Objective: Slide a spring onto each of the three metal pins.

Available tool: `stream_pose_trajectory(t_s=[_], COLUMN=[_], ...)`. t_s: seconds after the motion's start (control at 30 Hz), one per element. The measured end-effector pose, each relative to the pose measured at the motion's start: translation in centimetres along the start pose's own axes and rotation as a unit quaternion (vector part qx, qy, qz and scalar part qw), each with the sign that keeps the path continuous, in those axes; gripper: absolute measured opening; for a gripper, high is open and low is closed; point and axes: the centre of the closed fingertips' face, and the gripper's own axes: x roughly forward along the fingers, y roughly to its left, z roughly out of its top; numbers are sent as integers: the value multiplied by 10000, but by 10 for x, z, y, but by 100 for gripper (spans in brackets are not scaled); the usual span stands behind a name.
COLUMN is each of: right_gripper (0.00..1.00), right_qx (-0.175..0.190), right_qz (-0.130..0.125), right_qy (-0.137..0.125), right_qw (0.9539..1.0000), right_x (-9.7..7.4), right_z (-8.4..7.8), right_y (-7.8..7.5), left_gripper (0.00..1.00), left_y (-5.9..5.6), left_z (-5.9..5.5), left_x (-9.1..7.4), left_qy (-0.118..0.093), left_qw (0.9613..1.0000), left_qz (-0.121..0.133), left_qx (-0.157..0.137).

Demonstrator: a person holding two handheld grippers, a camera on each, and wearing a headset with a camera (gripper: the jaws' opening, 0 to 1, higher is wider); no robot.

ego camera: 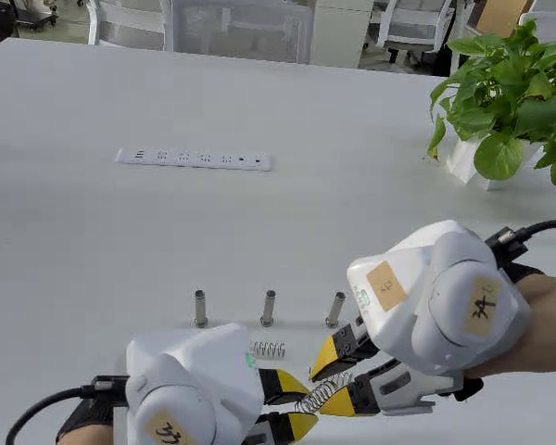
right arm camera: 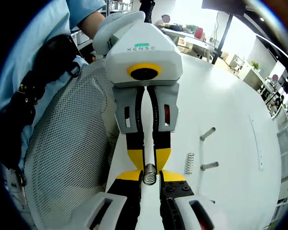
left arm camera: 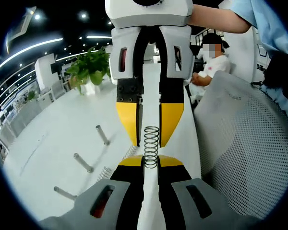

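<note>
Our spring [ego camera: 317, 394] looks like light, bendy wire, best pinched at its end coils; it hangs nearer us than the middle pin [ego camera: 268, 308], the left gripper [left arm camera: 151, 162] clamped on one end, the right gripper [right arm camera: 150, 175] narrowed round the other, grip unclear. We count three upright pins [ego camera: 200, 309] and two springs, the loose spring [ego camera: 267, 349] lying just before the middle pin.

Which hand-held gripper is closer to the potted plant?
Right. The right hand-held gripper sits this side of the potted plant; the left hand-held gripper lies farther left, farther off.
</note>
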Motion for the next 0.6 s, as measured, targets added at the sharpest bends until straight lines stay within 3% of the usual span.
stream_pose_trajectory(t_s=[0.6], right_gripper=[8], right_qx=[40], right_qz=[174], right_qy=[142], right_qw=[9997], right_x=[5], right_z=[-6], right_y=[5], left_gripper=[6], left_y=[-4], left_z=[5], left_x=[3], left_qy=[-116], left_qw=[9999], left_qz=[-28], left_qx=[-57])
